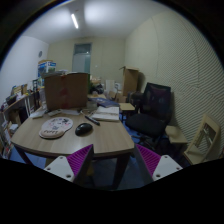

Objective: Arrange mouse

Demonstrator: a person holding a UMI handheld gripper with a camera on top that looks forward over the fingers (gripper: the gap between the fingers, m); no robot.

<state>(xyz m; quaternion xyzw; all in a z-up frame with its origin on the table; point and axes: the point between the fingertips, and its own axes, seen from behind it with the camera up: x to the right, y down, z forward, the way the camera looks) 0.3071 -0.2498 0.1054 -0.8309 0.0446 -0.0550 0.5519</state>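
- Gripper view: looks across a cluttered office room from above a round-cornered light wooden table (105, 140).
- Tongs (115, 160) released, fingers spread wide apart, nothing between them; magenta pads (82, 157) on the inner faces, white finger bodies outside.
- Small black computer mouse (83, 128) lying on the table, beyond the fingers and nearer the left one, well apart from both.
- Just left of the mouse, a round pale mouse mat with a printed pattern (57, 126); mouse off the mat, beside its right rim.
- Right of the mouse, a dark pen-like stick (92, 120) and a stack of white papers (106, 114).
- Behind those, at the table's far side, a large brown cardboard box (66, 90), upright, flaps partly raised.
- Right of the table, a black padded office armchair (150, 108); further right and nearer, a light wooden chair (203, 138).
- Left wall lined with a low shelf of books and small items (22, 102), too small to tell apart.
- Far wall with a pale doorway (82, 58); another brown cardboard carton (131, 80) standing to its right.
- Overhead, a lit white tube lamp (74, 20) on the ceiling.
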